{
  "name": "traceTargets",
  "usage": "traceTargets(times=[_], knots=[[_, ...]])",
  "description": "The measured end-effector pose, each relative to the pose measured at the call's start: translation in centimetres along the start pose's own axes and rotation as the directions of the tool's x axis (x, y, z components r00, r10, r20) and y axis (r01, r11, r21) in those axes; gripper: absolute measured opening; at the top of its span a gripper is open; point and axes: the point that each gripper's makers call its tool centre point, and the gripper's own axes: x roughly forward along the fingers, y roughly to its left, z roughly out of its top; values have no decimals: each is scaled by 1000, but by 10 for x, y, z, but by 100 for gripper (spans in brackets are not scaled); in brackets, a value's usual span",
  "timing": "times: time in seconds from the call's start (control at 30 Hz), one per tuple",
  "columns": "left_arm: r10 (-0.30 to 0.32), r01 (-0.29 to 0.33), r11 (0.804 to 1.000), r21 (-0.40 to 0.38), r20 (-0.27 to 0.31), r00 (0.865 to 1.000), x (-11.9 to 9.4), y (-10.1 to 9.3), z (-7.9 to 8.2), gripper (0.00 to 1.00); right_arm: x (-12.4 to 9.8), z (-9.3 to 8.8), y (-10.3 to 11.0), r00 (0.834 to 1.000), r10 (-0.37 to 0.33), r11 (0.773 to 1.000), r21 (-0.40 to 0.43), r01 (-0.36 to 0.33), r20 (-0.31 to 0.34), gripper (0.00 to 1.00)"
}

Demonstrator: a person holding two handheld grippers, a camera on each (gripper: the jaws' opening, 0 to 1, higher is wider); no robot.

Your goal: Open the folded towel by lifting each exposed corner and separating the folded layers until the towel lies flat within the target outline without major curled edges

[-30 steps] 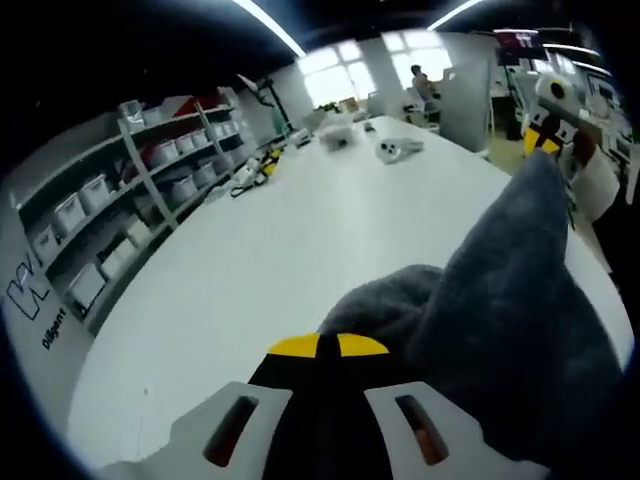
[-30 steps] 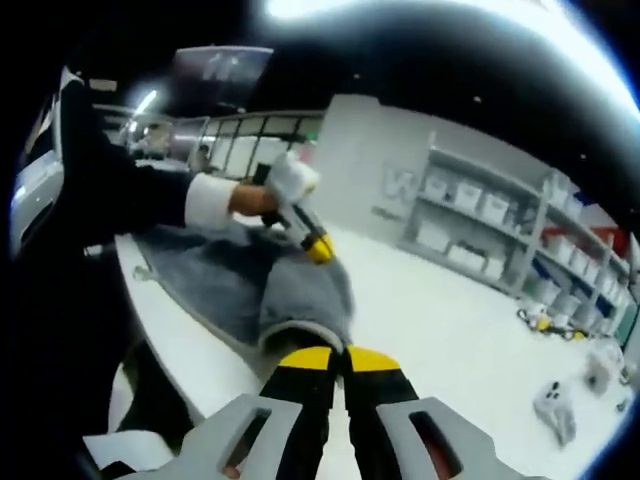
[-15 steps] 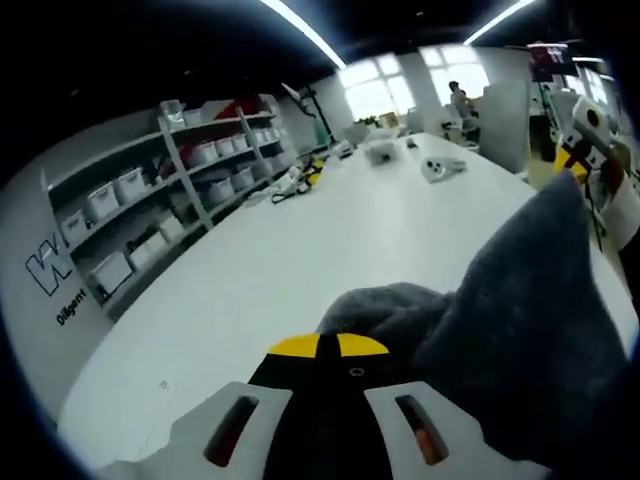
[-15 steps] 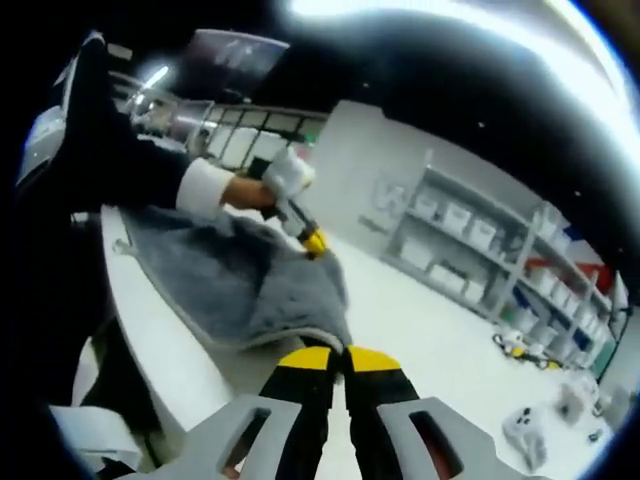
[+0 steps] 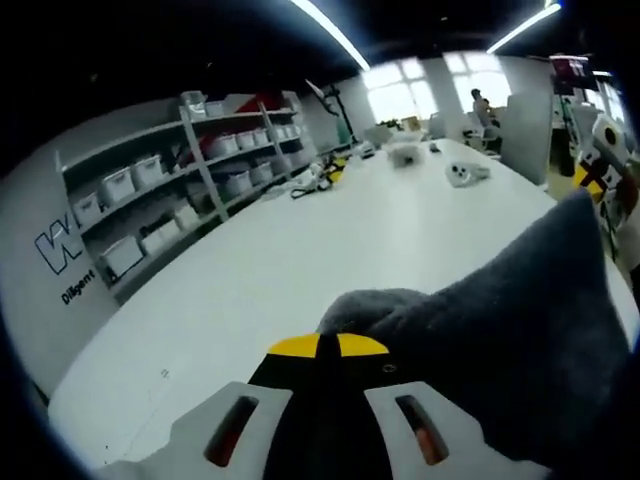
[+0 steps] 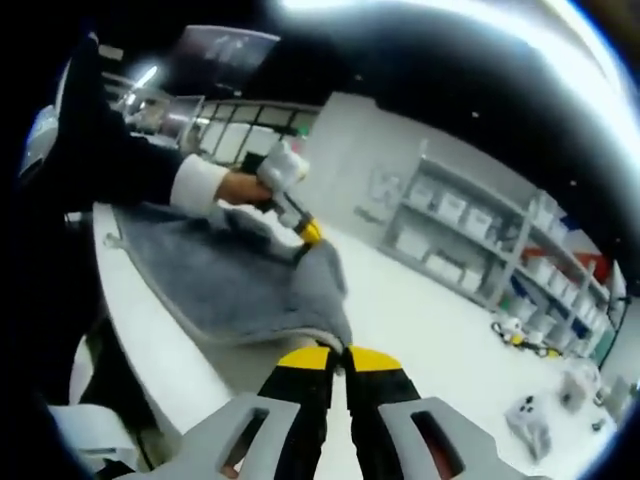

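Note:
The dark grey towel [image 5: 520, 330] hangs spread over the white table [image 5: 300, 250]. My left gripper [image 5: 328, 346], yellow-tipped, is shut on a bunched corner of it. At the far right of the left gripper view the right gripper [image 5: 592, 165] holds the towel's raised far corner. In the right gripper view my right gripper [image 6: 338, 356] is shut on the towel's [image 6: 230, 285] pale hem. Across the cloth, the left gripper [image 6: 310, 232] pinches the opposite corner, held by a hand [image 6: 240, 188] with a white cuff. The towel sags between the two grippers above the table [image 6: 430, 310].
Shelves with white bins [image 5: 170, 200] line the wall beside the table, and they appear as shelves [image 6: 480, 230] in the right gripper view too. Small white objects [image 5: 462, 173] and a box [image 5: 405, 152] lie at the far end. The table's near edge [image 6: 150, 330] runs beside the person's dark clothing.
The towel has been drawn out wider between the two grippers and its raised peak sits lower. Both views have shifted with the hands. Both grippers keep their hold.

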Motion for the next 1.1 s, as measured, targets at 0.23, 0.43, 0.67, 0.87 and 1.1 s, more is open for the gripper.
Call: traceTargets(times=[0.23, 0.43, 0.67, 0.87, 1.1], knots=[[-16, 16, 1000, 6, -52, 999, 6, -1, -14, 3, 2, -17, 7, 998, 43, 997, 63, -39, -55, 8], [-35, 40, 997, 62, -74, 997, 8, -3, -15, 5, 0, -15, 13, 996, 78, 989, 130, -71, -52, 17], [-45, 48, 997, 54, -43, 998, 9, -1, 0, 12, 7, -14, 8, 997, 53, 989, 138, -46, -48, 17], [-52, 53, 998, 46, -19, 998, 19, 3, 20, 20, 17, -17, 5, 997, 40, 987, 156, -29, -72, 17], [-116, 117, 992, 41, -12, 993, 33, -13, 22, 23, 25, -26, 0, 993, 19, 981, 193, 5, -118, 18]])
